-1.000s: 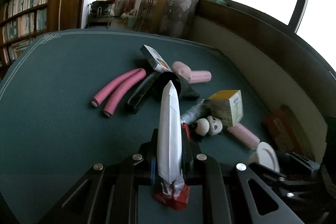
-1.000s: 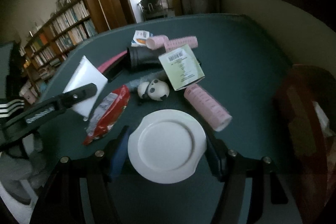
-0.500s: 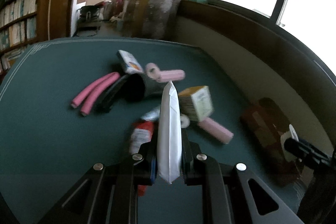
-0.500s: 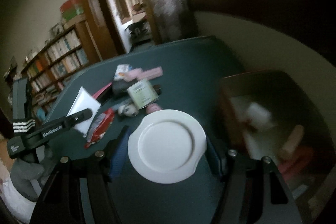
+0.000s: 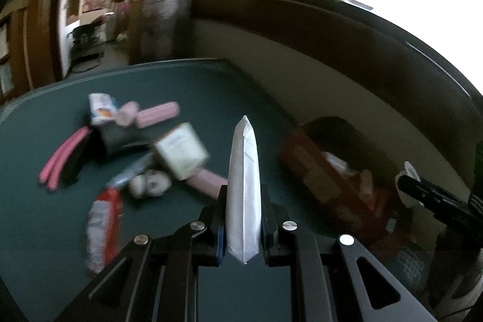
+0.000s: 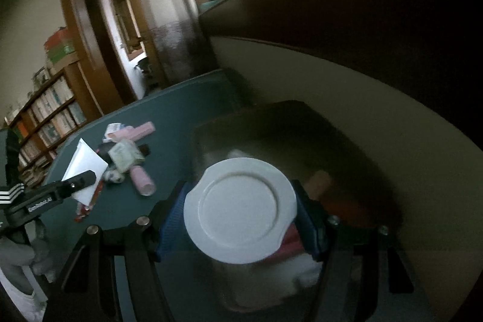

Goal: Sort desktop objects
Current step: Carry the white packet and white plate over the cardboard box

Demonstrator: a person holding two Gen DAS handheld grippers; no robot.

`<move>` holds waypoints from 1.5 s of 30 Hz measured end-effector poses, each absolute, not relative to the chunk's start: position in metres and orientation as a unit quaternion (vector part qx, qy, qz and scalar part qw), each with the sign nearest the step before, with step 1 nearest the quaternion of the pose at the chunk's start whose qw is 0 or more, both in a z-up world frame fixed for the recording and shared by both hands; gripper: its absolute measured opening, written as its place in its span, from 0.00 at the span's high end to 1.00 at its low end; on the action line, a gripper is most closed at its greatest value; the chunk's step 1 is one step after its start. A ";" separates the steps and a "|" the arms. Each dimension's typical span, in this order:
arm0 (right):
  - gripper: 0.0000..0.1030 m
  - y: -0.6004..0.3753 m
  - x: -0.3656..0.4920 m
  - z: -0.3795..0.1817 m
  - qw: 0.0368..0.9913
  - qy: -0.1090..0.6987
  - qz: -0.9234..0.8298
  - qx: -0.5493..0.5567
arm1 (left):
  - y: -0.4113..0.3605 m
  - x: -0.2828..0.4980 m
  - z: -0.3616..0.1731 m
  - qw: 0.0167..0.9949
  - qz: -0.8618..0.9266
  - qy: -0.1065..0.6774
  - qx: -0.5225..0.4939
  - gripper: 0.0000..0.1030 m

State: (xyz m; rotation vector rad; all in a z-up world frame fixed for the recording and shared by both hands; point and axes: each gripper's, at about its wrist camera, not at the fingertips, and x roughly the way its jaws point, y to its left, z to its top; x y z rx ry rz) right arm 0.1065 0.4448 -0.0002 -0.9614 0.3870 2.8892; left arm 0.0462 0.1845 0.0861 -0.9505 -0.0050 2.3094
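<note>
My left gripper is shut on a white pouch, held edge-up above the green table; the pouch also shows in the right wrist view. My right gripper is shut on a white round lid and holds it over the dark storage box at the table's right side. That box holds several items. In the left wrist view the lid and right gripper sit at the far right.
A pile lies on the table: pink foam tubes, pink rollers, a cube box, a panda toy, a red packet, a small carton. A wall and window ledge run behind the box.
Both grippers have swung right, away from the pile. The lid has moved from above the table to above the box. The pouch has lifted off the red packet.
</note>
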 end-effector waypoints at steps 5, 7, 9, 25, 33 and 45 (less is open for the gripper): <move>0.32 0.464 0.113 -0.006 0.046 0.138 0.938 -0.315 | 0.226 0.055 0.092 0.347 0.867 0.022 -0.358 0.83; 0.32 0.470 0.115 -0.007 0.048 0.140 0.938 -0.315 | 0.242 0.059 0.095 0.359 0.862 0.031 -0.356 0.83; 0.32 0.475 0.116 -0.008 0.049 0.142 0.937 -0.315 | 0.260 0.063 0.098 0.372 0.857 0.041 -0.354 0.83; 0.32 0.501 0.121 -0.016 0.060 0.159 0.935 -0.311 | 0.346 0.072 0.098 0.438 0.821 0.086 -0.355 0.83; 0.32 0.507 0.121 -0.020 0.065 0.165 0.933 -0.314 | 0.363 0.066 0.088 0.445 0.811 0.092 -0.368 0.83; 0.32 0.507 0.120 -0.022 0.066 0.168 0.931 -0.317 | 0.370 0.063 0.087 0.449 0.805 0.086 -0.379 0.81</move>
